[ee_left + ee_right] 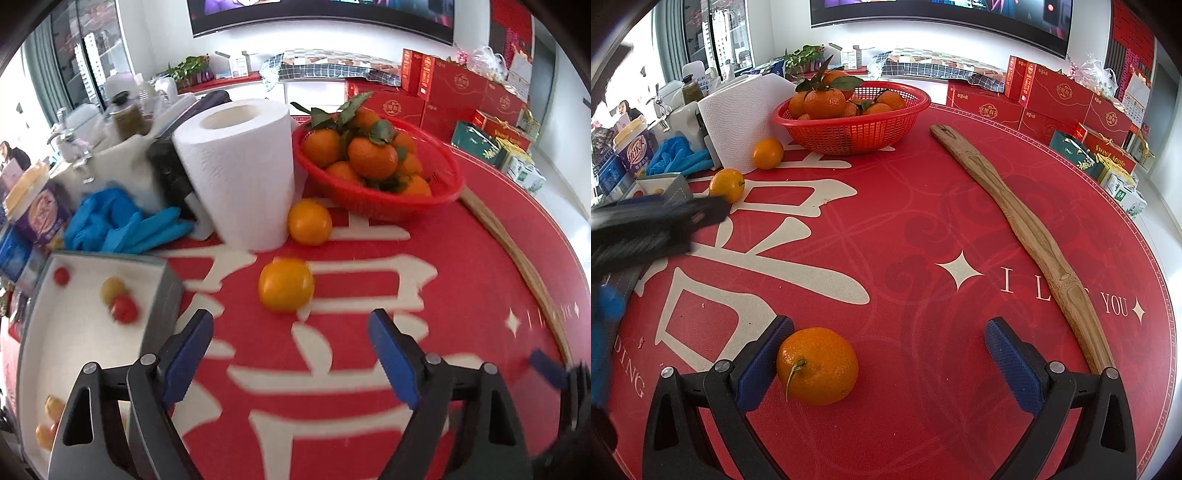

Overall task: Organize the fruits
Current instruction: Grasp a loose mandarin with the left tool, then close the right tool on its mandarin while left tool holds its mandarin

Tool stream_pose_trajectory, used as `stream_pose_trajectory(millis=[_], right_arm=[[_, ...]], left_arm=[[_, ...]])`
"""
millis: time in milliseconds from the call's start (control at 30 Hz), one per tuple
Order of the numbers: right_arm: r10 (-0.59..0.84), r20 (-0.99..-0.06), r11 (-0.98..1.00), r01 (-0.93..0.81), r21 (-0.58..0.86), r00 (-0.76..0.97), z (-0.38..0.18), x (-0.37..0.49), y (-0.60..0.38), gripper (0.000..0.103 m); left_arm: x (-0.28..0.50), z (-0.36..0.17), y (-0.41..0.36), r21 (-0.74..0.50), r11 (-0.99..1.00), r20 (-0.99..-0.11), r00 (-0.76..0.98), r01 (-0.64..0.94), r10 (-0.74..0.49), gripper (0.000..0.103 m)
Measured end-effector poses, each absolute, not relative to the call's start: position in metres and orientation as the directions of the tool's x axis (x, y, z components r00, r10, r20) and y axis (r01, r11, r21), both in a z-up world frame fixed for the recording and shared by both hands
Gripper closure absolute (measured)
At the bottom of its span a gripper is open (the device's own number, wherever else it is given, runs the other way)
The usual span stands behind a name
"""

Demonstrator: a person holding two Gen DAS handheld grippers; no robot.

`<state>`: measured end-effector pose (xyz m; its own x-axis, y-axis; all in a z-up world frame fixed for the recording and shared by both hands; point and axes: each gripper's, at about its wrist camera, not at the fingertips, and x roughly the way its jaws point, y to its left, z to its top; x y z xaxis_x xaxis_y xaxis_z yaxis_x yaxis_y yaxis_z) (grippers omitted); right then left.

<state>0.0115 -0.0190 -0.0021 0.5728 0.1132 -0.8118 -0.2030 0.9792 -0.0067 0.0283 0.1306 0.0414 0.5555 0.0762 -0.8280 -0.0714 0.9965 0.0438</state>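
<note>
- Right wrist view: a glossy orange with a short green stalk lies on the red table mat, touching the inner face of the left finger of the right gripper, whose jaws gape wide, gripping nothing.
- Left gripper is also spread and empty, tilted down; a yellow-orange fruit lies just ahead, blurred.
- Small fruits in the grey box to its left are smeared.
</note>
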Motion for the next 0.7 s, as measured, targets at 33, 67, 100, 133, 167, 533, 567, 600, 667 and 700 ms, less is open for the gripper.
stream_pose_trajectory(millis=[33,67,100,133,167,533,567,600,667,700], right_arm=[[0.113,-0.812,0.979,-0.203,-0.007,0.573,-0.002,0.011,-0.019,0.0],[0.113,-0.812,0.979,-0.203,-0.007,0.573,-0.002,0.011,-0.019,0.0],[0.113,-0.812,0.979,-0.203,-0.007,0.573,-0.002,0.012,-0.019,0.0],[0.113,-0.812,0.979,-0.203,-0.007,0.573,-0.002,0.012,-0.019,0.0],[0.113,-0.812,0.979,-0.203,-0.007,0.573,-0.002,0.012,-0.019,0.0],[0.113,-0.812,0.979,-0.203,-0.007,0.573,-0.002,0.012,-0.019,0.0],[0.113,-0.812,0.979,-0.203,-0.007,0.573,-0.002,0.012,-0.019,0.0],[0.113,-0.812,0.979,-0.203,-0.007,0.573,-0.002,0.012,-0.019,0.0],[0.113,-0.812,0.979,-0.203,-0.007,0.573,-0.002,0.012,-0.019,0.0],[0.113,-0.812,0.979,-0.203,-0.007,0.573,-0.002,0.012,-0.019,0.0]], left_arm=[[0.036,0.039,0.13,0.048,0.996,-0.83,0.552,-0.073,0.08,0.015],[0.041,0.036,0.129,0.056,0.995,-0.834,0.544,-0.08,0.091,0.015],[0.045,0.032,0.129,0.061,0.994,-0.839,0.535,-0.086,0.098,0.015],[0.049,0.029,0.13,0.06,0.994,-0.845,0.525,-0.09,0.098,0.016],[0.051,0.026,0.13,0.055,0.994,-0.851,0.516,-0.094,0.096,0.02],[0.021,0.023,0.137,0.002,0.997,-0.84,0.541,-0.076,0.043,0.064],[0.011,0.023,0.136,0.005,0.998,-0.836,0.547,-0.069,0.042,0.064],[0.001,0.023,0.135,0.012,0.998,-0.832,0.554,-0.059,0.043,0.064],[-0.027,0.023,0.134,0.029,0.998,-0.821,0.568,-0.053,0.054,0.064],[-0.037,0.023,0.134,0.032,0.998,-0.819,0.571,-0.05,0.055,0.064]])
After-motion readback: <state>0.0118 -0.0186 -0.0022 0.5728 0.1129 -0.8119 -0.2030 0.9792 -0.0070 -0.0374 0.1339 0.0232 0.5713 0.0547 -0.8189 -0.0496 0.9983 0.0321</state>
